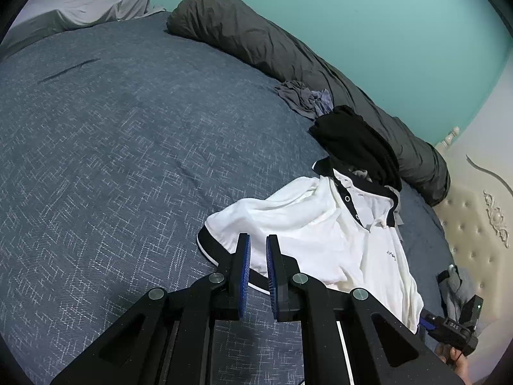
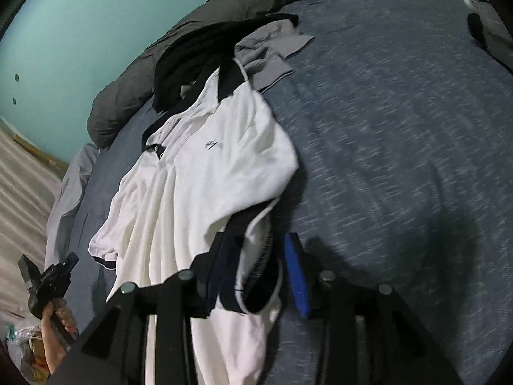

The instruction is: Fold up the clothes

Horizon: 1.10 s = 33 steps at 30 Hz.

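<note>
A white polo shirt (image 1: 320,224) with a black collar and black-edged cuffs lies crumpled on the blue bedcover (image 1: 112,144). My left gripper (image 1: 258,240) hovers just above its near sleeve cuff, jaws almost together with nothing between the blue pads. In the right wrist view the shirt (image 2: 208,160) trails toward the camera. Its black-trimmed cuff hangs loosely between the fingers of my right gripper (image 2: 258,240), whose pads stand apart and do not pinch it. Each gripper shows in the other's view, held by a hand: the right gripper (image 1: 449,324) and the left gripper (image 2: 48,282).
A black garment (image 1: 352,141) and a grey one (image 1: 301,96) lie beyond the shirt's collar. A rolled dark grey duvet (image 1: 256,38) runs along the teal wall. A cream tufted headboard (image 1: 474,224) borders the bed at right. Open bedcover (image 2: 400,128) stretches away from the clothes.
</note>
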Each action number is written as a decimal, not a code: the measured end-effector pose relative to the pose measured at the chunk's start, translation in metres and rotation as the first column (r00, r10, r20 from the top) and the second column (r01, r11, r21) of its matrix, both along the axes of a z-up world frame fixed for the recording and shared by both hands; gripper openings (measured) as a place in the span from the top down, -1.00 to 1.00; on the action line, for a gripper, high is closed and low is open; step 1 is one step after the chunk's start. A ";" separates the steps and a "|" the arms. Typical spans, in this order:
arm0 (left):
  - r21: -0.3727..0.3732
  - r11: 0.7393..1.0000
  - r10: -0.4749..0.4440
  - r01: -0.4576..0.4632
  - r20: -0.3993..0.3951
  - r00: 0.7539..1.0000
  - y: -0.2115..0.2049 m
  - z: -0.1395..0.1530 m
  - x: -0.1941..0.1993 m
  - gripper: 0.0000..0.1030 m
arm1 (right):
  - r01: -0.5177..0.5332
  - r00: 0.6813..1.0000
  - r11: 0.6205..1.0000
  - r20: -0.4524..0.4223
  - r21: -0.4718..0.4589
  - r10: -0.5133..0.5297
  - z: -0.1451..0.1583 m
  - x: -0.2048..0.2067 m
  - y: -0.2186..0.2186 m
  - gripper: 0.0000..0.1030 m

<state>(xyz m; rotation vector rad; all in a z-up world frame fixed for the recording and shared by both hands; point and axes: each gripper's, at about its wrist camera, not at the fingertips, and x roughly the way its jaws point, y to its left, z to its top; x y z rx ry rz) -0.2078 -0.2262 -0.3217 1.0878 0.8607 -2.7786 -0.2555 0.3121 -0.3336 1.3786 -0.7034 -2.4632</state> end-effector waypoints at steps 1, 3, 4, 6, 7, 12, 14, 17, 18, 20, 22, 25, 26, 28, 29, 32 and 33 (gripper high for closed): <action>0.001 1.000 0.000 0.000 0.001 1.000 0.000 0.000 0.000 0.79 | -0.002 1.000 1.000 0.001 -0.003 0.002 -0.001 -0.002 -0.002 0.27; 0.003 1.000 0.002 -0.002 -0.001 1.000 -0.001 0.000 0.001 0.79 | -0.005 1.000 1.000 0.005 -0.003 0.005 -0.003 -0.006 -0.006 0.27; 0.003 1.000 0.003 -0.003 -0.002 1.000 -0.002 0.000 0.001 0.79 | -0.001 1.000 1.000 0.006 0.016 0.001 -0.004 -0.008 -0.008 0.27; 0.004 1.000 0.003 -0.003 -0.003 1.000 -0.001 0.001 0.001 0.79 | -0.003 1.000 0.998 0.001 0.060 0.003 -0.004 -0.012 -0.012 0.46; 0.004 1.000 0.002 -0.002 -0.003 1.000 -0.001 0.001 0.001 0.79 | -0.015 1.000 0.997 -0.010 0.077 0.016 -0.001 -0.012 -0.014 0.66; 0.005 1.000 0.003 -0.003 -0.002 1.000 0.000 0.001 0.001 0.79 | -0.059 0.994 0.981 -0.083 0.184 0.075 0.019 -0.007 -0.020 0.96; 0.005 1.000 0.003 -0.003 -0.004 1.000 0.000 0.001 0.001 0.79 | -0.053 0.990 0.977 -0.118 0.207 0.079 0.033 -0.004 -0.015 0.96; 0.005 1.000 0.004 -0.004 -0.006 1.000 0.000 0.002 0.001 0.79 | -0.030 0.984 0.966 -0.162 0.257 0.073 0.053 -0.001 -0.005 0.96; 0.005 1.000 0.004 -0.004 -0.006 1.000 0.000 0.002 0.001 0.79 | -0.020 0.983 0.962 -0.171 0.271 0.069 0.059 -0.001 -0.001 0.97; 0.006 1.000 0.005 -0.005 -0.006 1.000 0.000 0.002 0.001 0.79 | 0.003 0.981 0.953 -0.187 0.303 0.057 0.071 0.000 0.010 0.97; 0.007 1.000 0.006 -0.006 -0.006 1.000 0.000 0.001 0.001 0.79 | 0.025 0.979 0.935 -0.200 0.354 0.050 0.081 -0.001 0.019 0.97; 0.005 1.000 0.005 -0.005 -0.005 1.000 0.000 0.001 0.001 0.79 | 0.048 0.982 0.900 -0.183 0.434 0.035 0.083 -0.005 0.030 0.97; 0.005 1.000 0.004 -0.004 -0.004 1.000 0.000 0.001 0.000 0.79 | 0.037 0.988 0.887 -0.148 0.460 0.036 0.076 -0.009 0.032 0.97; 0.004 1.000 0.002 -0.002 0.000 1.000 0.001 0.000 0.000 0.79 | -0.020 0.997 0.881 -0.050 0.473 0.050 0.056 -0.017 0.034 0.97; 0.003 1.000 0.001 -0.001 0.001 1.000 0.002 0.000 -0.001 0.79 | -0.048 0.999 0.884 0.001 0.464 0.053 0.043 -0.020 0.035 0.97; 0.002 1.000 0.000 0.000 0.007 1.000 0.003 -0.002 -0.001 0.79 | -0.009 0.999 0.915 0.035 0.403 -0.006 0.024 -0.019 0.050 0.95; 0.003 1.000 0.000 0.000 0.008 1.000 0.003 -0.002 -0.002 0.79 | 0.030 0.998 0.929 0.035 0.368 -0.046 0.021 -0.017 0.058 0.94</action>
